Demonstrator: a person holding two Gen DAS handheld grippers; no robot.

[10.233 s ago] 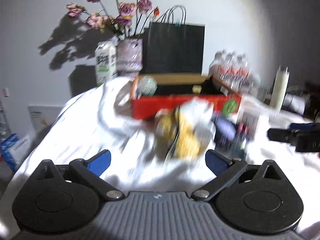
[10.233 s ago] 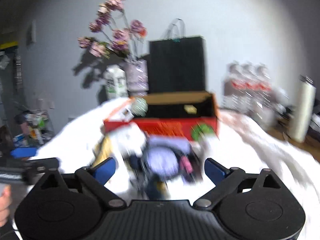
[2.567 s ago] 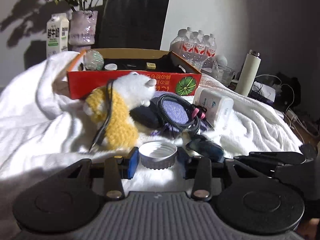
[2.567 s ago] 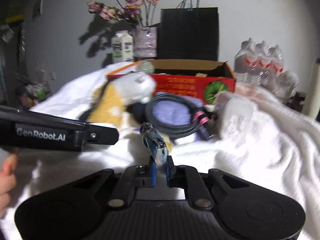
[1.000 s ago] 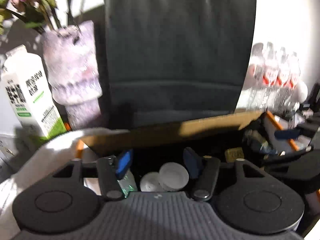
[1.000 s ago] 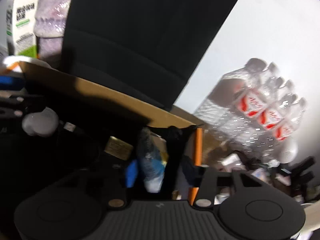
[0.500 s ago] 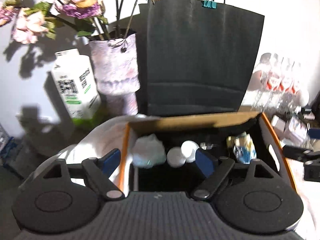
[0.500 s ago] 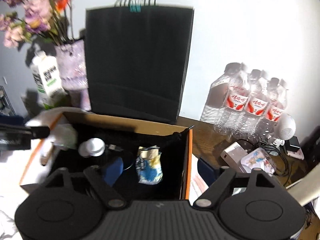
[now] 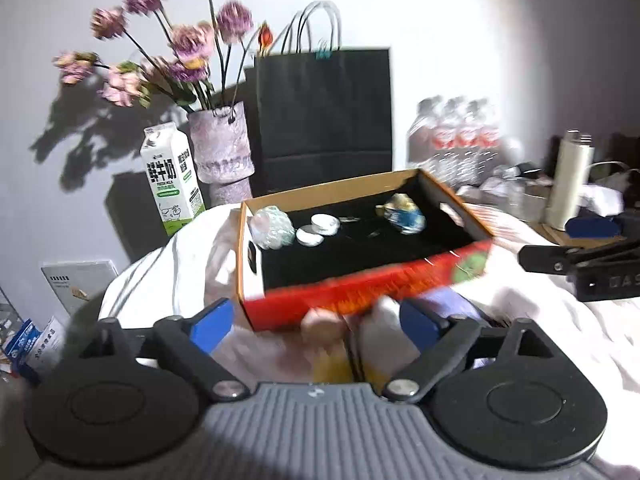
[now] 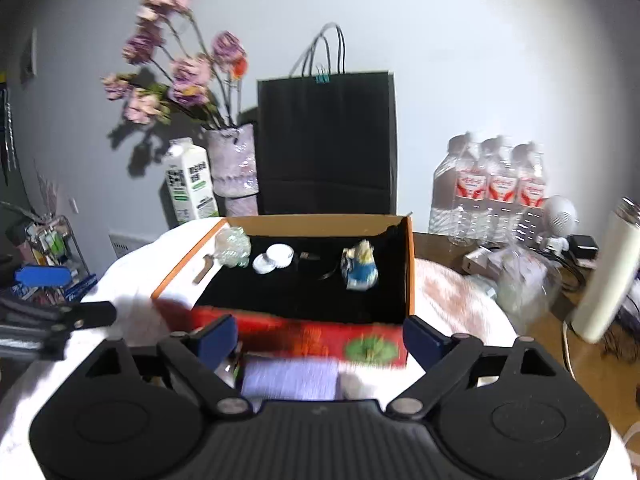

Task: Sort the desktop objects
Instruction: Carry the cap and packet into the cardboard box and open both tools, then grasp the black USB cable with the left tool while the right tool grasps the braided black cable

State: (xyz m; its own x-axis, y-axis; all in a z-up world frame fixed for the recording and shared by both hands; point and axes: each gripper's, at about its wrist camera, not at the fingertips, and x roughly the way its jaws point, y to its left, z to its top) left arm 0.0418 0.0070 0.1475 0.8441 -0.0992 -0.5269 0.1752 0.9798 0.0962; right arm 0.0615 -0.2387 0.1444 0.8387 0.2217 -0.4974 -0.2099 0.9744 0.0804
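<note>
The left gripper [image 9: 316, 322] hangs in front of the red box [image 9: 360, 292] with its blue pads spread wide and nothing between them; the right gripper [image 10: 320, 336] is likewise spread wide and bare, just short of the box's front wall [image 10: 300, 336]. The box sits on a white cloth [image 9: 168, 272] over the bench. Inside, on its black floor, lie a crumpled clear wrap [image 9: 272, 226] at the left end, two white caps [image 9: 318, 230] touching each other just beside it, and a blue-and-yellow packet [image 9: 404, 216] toward the right end. In the right wrist view the packet [image 10: 360, 266] stands near the right wall. Blurred soft things, one purple [image 10: 290, 380], lie in front of the box. Behind it stand a black bag [image 10: 326, 142], a vase of flowers [image 10: 234, 160], a milk carton [image 10: 190, 184] and water bottles [image 10: 492, 188].
</note>
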